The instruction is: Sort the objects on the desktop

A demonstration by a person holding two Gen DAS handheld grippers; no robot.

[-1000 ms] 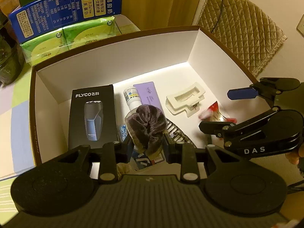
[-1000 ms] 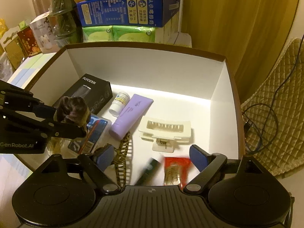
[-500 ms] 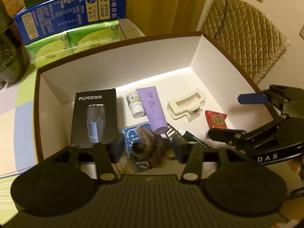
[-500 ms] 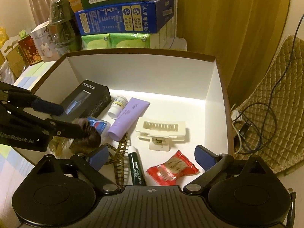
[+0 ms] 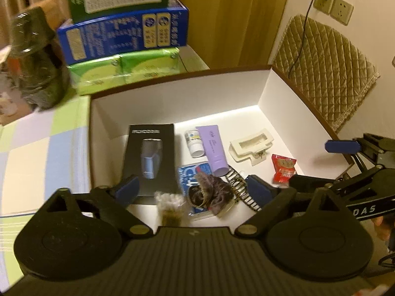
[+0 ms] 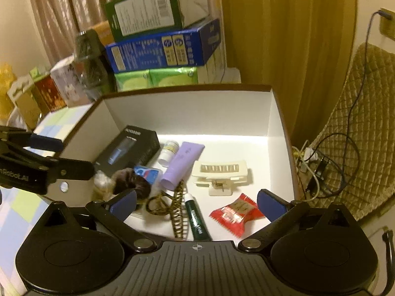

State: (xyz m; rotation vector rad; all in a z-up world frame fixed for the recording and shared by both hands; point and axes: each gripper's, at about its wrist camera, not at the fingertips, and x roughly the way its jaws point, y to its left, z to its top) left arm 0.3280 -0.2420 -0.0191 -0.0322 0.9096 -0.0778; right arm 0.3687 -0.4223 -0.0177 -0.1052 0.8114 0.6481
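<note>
A white box with a brown rim (image 5: pixel 177 93) (image 6: pixel 187 108) holds the sorted objects. A dark furry scrunchie (image 5: pixel 214 194) (image 6: pixel 130 180) lies inside near the front, on a blue packet (image 5: pixel 190 172). My left gripper (image 5: pixel 195 188) is open and empty just above it. My right gripper (image 6: pixel 196 203) is open and empty over the box's front right, above a red candy packet (image 6: pixel 237 213) and a green lip balm tube (image 6: pixel 197 219). A black shaver box (image 5: pixel 150 157), purple tube (image 5: pixel 213 148), white bottle (image 5: pixel 193 140) and cream hair claw (image 5: pixel 251 145) lie further in.
A striped hair claw (image 6: pixel 177 212) lies by the balm tube. A bag of cotton swabs (image 5: pixel 170 207) sits at the box's front. Stacked blue and green cartons (image 5: pixel 123 49) stand behind the box. A checked tablecloth (image 5: pixel 37 153) lies left. A quilted chair (image 5: pixel 321 74) and cables (image 6: pixel 321 167) stand right.
My left gripper opened and let the scrunchie drop into the box, then drew back and up. My right gripper also pulled back; the candy packet now lies still.
</note>
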